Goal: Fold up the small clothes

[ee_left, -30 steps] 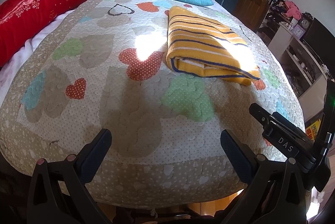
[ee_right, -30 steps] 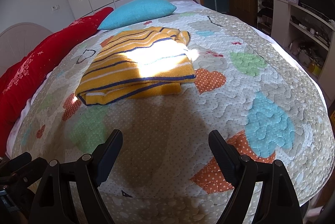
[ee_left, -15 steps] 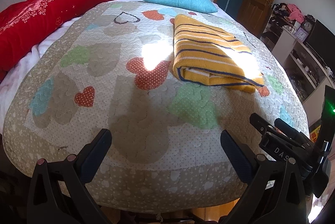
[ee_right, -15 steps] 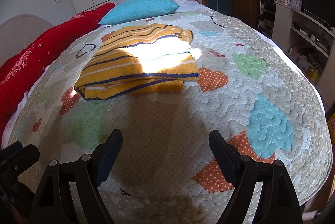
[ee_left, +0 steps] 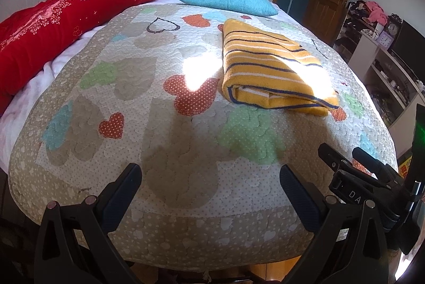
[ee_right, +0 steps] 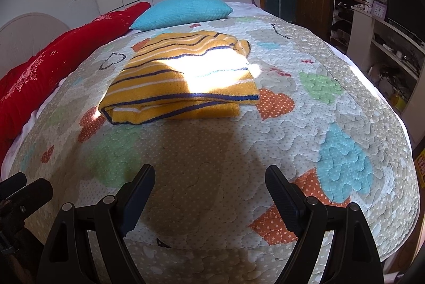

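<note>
We've got both sets of fingers, left gripper (ee_left: 209,181) and right gripper (ee_right: 209,181), spread wide and empty, since the yellow striped knit garment (ee_right: 183,82) already lies folded on the bed well ahead of them.

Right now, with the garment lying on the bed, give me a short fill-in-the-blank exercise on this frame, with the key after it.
1. The striped yellow garment lies ____ on the quilt, not spread out.
2. The left gripper and the right gripper both have their jaws ____, holding nothing.
3. The pillow beyond the garment is ____ in colour.
4. The long cushion along the left side of the bed is ____.

Missing words: folded; open; turquoise; red
</note>
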The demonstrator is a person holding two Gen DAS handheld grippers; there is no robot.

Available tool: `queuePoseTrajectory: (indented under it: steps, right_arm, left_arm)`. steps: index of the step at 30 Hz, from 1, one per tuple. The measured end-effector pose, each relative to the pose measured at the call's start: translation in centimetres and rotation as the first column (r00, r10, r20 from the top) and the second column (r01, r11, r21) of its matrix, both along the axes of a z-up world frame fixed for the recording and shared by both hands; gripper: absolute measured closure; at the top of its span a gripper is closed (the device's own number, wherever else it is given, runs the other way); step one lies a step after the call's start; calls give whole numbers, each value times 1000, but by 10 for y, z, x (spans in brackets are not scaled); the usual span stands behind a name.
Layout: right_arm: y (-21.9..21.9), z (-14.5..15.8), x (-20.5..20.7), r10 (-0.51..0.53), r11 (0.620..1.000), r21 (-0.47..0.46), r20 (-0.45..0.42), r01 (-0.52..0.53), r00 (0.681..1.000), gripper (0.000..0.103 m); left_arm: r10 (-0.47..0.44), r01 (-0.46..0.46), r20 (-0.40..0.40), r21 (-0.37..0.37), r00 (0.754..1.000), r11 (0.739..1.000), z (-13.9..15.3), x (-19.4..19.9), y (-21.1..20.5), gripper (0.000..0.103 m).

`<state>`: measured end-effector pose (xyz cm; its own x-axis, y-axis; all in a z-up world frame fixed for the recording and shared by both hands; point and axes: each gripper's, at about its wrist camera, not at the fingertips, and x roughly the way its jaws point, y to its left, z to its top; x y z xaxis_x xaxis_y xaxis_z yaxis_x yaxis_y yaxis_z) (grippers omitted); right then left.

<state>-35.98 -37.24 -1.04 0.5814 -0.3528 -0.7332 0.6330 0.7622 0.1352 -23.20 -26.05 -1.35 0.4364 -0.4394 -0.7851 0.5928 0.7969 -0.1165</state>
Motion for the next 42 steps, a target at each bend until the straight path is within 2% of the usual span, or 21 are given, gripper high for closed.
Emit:
queuePoseTrajectory:
  steps: [9,42]
  right_arm:
    - [2,-2,1,6,1000,-2,-7,-6,1000,14]
    - [2,-6,1,0,1000,3,-19,0,1000,14]
  left_arm:
    - [19,-19,-9,11,1000,1000,-3,4,2,0]
    - [-33,32,-65,-16,997,999,-11,3,-1,0]
